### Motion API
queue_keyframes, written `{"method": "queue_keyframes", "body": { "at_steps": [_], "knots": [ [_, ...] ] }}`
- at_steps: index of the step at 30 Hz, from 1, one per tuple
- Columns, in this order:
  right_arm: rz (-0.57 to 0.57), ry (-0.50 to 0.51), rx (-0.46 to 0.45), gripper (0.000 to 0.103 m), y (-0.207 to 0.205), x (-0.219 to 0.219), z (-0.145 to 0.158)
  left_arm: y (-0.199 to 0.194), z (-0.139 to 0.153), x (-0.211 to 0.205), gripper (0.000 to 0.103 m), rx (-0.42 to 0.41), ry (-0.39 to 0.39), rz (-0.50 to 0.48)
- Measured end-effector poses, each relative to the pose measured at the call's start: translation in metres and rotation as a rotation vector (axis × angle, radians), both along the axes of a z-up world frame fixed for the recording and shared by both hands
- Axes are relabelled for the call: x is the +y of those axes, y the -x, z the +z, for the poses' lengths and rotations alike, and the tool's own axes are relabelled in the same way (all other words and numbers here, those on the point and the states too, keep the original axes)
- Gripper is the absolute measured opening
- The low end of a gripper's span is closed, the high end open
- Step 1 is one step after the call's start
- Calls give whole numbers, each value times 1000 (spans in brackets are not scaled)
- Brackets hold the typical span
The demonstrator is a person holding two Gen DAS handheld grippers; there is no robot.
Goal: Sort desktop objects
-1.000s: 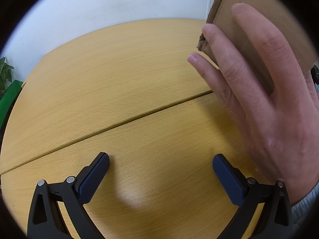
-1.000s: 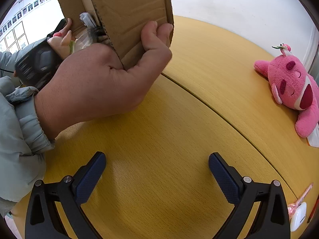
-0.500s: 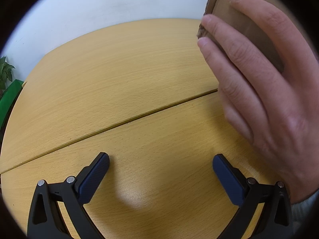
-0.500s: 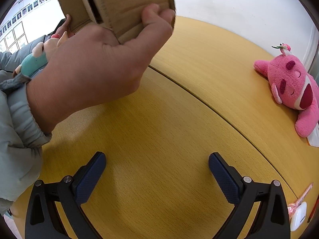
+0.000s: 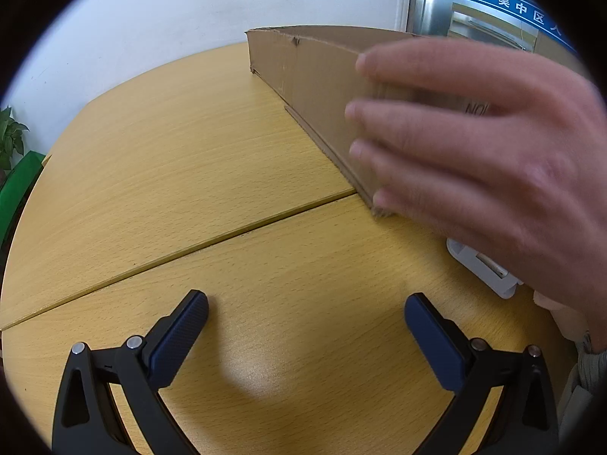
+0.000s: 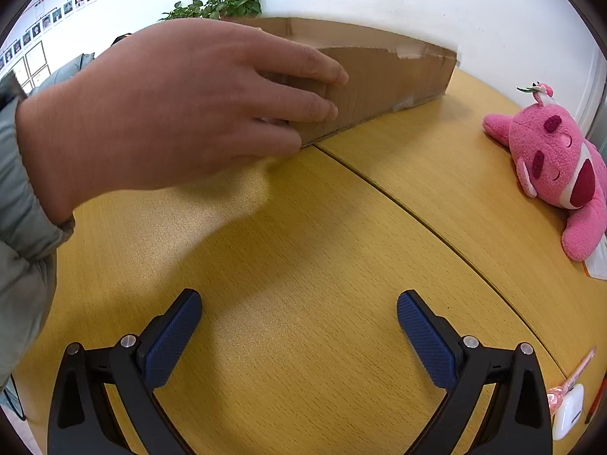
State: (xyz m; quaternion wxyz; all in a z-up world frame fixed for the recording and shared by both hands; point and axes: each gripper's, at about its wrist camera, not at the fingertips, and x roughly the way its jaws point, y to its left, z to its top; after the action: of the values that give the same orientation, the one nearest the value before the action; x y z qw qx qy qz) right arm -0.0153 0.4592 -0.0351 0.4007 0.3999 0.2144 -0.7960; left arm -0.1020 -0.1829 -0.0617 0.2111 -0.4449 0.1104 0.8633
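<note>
A shallow cardboard box (image 5: 315,76) (image 6: 387,76) rests on the wooden table (image 5: 170,159) (image 6: 303,246), straddling its seam. A person's hand (image 5: 474,151) (image 6: 170,113) lies against the box's near end. A pink plush toy (image 6: 557,167) lies at the right of the table. A small white case (image 6: 567,411) with a pink item beside it sits at the lower right edge. My left gripper (image 5: 306,316) stands open over bare table. My right gripper (image 6: 299,314) is open too, with nothing between its fingers.
A white object (image 5: 481,269) lies on the table partly under the hand. A green plant (image 6: 220,3) stands behind the box against the white wall; another plant (image 5: 9,140) shows at the far left edge. Framed photos (image 6: 45,19) hang on the wall.
The hand held the box tilted up in the air; now the box lies flat on the table with the hand against its end. Both grippers stayed still.
</note>
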Motion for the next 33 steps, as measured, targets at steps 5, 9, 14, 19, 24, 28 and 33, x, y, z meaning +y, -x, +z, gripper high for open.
{"method": "queue_keyframes", "body": {
  "at_steps": [5,9,14,19,24,28,33],
  "knots": [
    [1,0,2,103,-2,2,1,12,-1,2,103,0,0,0],
    [1,0,2,103,-2,0,3,0,0,-3,103,1,1,-1],
    [1,0,4,103,-3,3,2,-2,0,-5,103,1,1,-1],
    [2,0,4,103,-4,3,3,-2,-1,-6,103,2,1,-1],
    [3,1,5,103,-6,6,1,-4,-1,-7,103,2,1,-1],
    [3,1,6,103,-6,6,1,-5,0,-8,103,2,1,-2],
    [3,1,6,103,-6,7,1,-3,-1,-10,103,2,1,-2]
  ]
}}
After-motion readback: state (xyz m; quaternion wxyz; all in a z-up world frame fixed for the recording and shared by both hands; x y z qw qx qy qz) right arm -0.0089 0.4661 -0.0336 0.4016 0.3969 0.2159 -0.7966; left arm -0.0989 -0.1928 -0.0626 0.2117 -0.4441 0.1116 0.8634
